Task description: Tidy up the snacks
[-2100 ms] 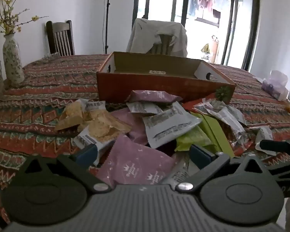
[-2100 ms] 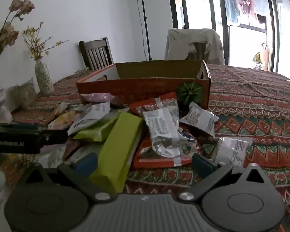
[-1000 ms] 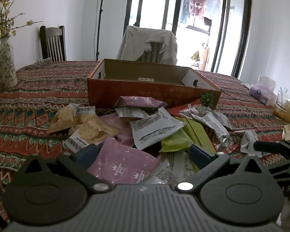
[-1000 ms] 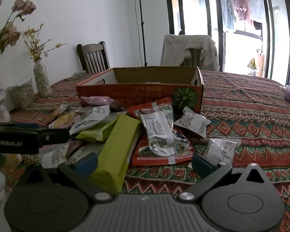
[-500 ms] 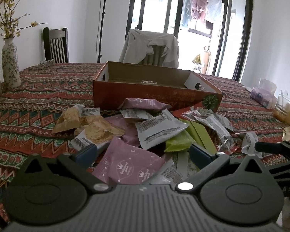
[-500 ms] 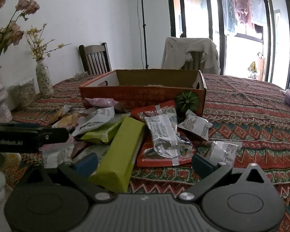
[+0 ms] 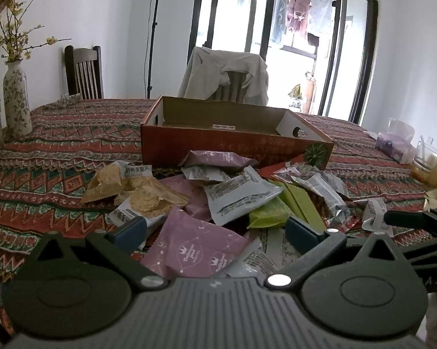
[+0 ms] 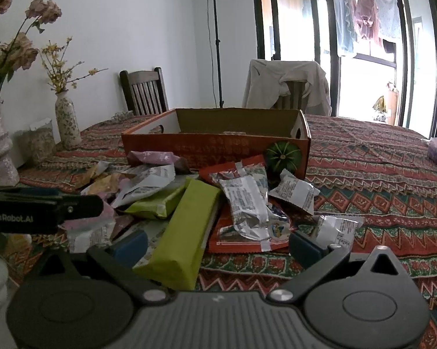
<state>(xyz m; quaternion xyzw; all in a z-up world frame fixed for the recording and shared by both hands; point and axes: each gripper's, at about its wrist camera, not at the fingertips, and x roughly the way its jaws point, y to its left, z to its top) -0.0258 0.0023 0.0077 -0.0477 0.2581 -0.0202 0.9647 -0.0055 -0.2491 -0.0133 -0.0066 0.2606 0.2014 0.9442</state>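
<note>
A heap of snack packets lies on the patterned tablecloth in front of an open orange cardboard box [image 7: 218, 148] [image 8: 212, 145]. Nearest my left gripper [image 7: 215, 232] is a pink packet [image 7: 195, 247], with tan cracker packets [image 7: 142, 192], a white packet [image 7: 235, 195] and green packets [image 7: 270, 212] beyond. My right gripper [image 8: 215, 245] hovers open over a long green bar [image 8: 186, 229], with a silver packet [image 8: 244, 203] on a red packet [image 8: 238, 235] just ahead. Both grippers are open and hold nothing. The left gripper's body [image 8: 40, 209] shows at the left of the right wrist view.
Flower vases [image 7: 14, 107] [image 8: 67, 119] stand at the table's left side. Two chairs [image 8: 145, 90] [image 7: 227, 75], one draped with cloth, are behind the table. A tissue pack [image 7: 393, 142] and a glass [image 7: 425, 163] sit at the right.
Both cameras have tilted up and shifted slightly, so the box and pile sit a little differently in frame. The packets have not moved and both grippers stay open.
</note>
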